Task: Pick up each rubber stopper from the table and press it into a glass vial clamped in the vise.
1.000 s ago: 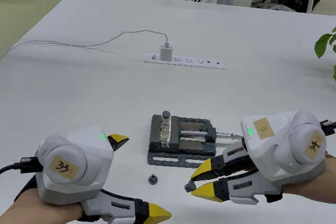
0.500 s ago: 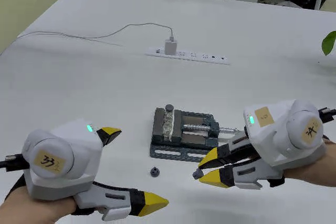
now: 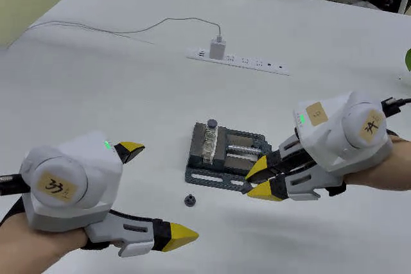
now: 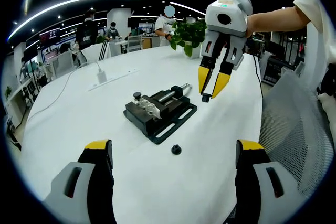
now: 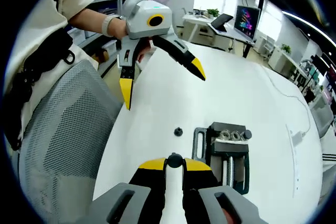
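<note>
Head view: on the white surface [image 3: 96,101], a dark metal vise [image 3: 199,156] clamping a row of clear glass vials [image 3: 209,149], the far one capped by a round dark seated stopper [image 3: 212,124]. Small dark loose stopper [image 3: 190,199] lying just in front of the vise. Left gripper [image 3: 170,192] spread wide, holding nothing. Right gripper [image 3: 248,185] narrow, beside the vise's near corner.

Left gripper view: vise mid-surface, loose stopper nearer.

Right gripper view: yellow-tipped jaws pinched on a round black held stopper [image 5: 175,160].

Left gripper [image 3: 160,192] & right gripper [image 3: 248,185]: white bodies, grey-black fingers [image 3: 144,230] w/ yellow tips, tan labels.
</note>
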Motion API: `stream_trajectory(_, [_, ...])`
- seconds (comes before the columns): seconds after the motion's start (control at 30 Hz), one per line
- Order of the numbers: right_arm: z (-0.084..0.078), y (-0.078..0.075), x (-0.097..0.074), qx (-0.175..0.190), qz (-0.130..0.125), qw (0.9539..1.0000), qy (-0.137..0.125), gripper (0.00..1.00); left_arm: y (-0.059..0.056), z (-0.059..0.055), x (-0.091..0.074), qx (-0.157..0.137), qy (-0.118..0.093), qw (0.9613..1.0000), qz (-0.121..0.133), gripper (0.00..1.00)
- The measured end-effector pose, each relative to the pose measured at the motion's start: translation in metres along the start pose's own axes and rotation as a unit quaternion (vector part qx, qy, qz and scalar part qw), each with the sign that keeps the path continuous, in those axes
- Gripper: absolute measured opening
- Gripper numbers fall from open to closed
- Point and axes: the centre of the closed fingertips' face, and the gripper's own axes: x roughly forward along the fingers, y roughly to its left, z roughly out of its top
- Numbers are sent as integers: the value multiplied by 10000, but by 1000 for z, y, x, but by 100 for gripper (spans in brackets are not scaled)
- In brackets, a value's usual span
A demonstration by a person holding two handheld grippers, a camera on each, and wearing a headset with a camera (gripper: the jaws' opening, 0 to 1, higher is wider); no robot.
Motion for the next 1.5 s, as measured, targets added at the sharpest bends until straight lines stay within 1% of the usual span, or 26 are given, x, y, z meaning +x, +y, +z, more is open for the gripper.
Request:
stream_trajectory(0.2, [6, -17, 0, -299, 100, 9993, 214, 7, 3, 1, -1, -57, -55, 9999, 64, 97])
stream_trajectory(0.43, [8, -39, 0, -656, 135, 9962, 557, 7, 5, -1, -3, -112, -54, 9999, 103, 96])
stream_trajectory(0.57, [10, -50, 0, -872, 175, 9930, 772, 7, 8, -3, -3, -90, -24, 9999, 134, 96])
stream_trajectory(0.7, [13, -64, 3, -1067, 243, 9898, 916, 7, 10, -3, -4, -110, -22, 9998, 145, 95])
stream_trajectory(0.93, [20, -78, 7, -1378, 311, 9836, 1117, 7, 12, -3, -3, -105, -18, 9998, 140, 95])
stream_trajectory(1.0, [20, -86, 10, -1486, 334, 9811, 1194, 7, 13, -3, -3, -113, -22, 9998, 150, 95])
stream_trajectory(1.07, [20, -91, 12, -1598, 370, 9783, 1267, 7, 14, -3, -3, -130, -22, 9998, 160, 95])
stream_trajectory(1.13, [20, -96, 15, -1758, 410, 9742, 1355, 6, 15, -3, -3, -140, -26, 9997, 177, 95])
stream_trajectory(1.17, [21, -97, 16, -1791, 426, 9733, 1371, 6, 15, -3, -4, -146, -26, 9997, 183, 95])
stream_trajectory(1.23, [20, -101, 17, -1993, 469, 9679, 1455, 6, 16, -5, -4, -161, -12, 9997, 197, 95])
stream_trajectory(1.27, [20, -102, 18, -2042, 488, 9664, 1486, 6, 17, -6, -5, -165, -2, 9997, 198, 95])
stream_trajectory(1.4, [19, -106, 22, -2215, 559, 9606, 1586, 6, 18, -8, -6, -192, 21, 9996, 213, 94])
stream_trajectory(1.5, [20, -108, 26, -2291, 619, 9577, 1625, 6, 19, -9, -6, -208, 33, 9995, 225, 94])
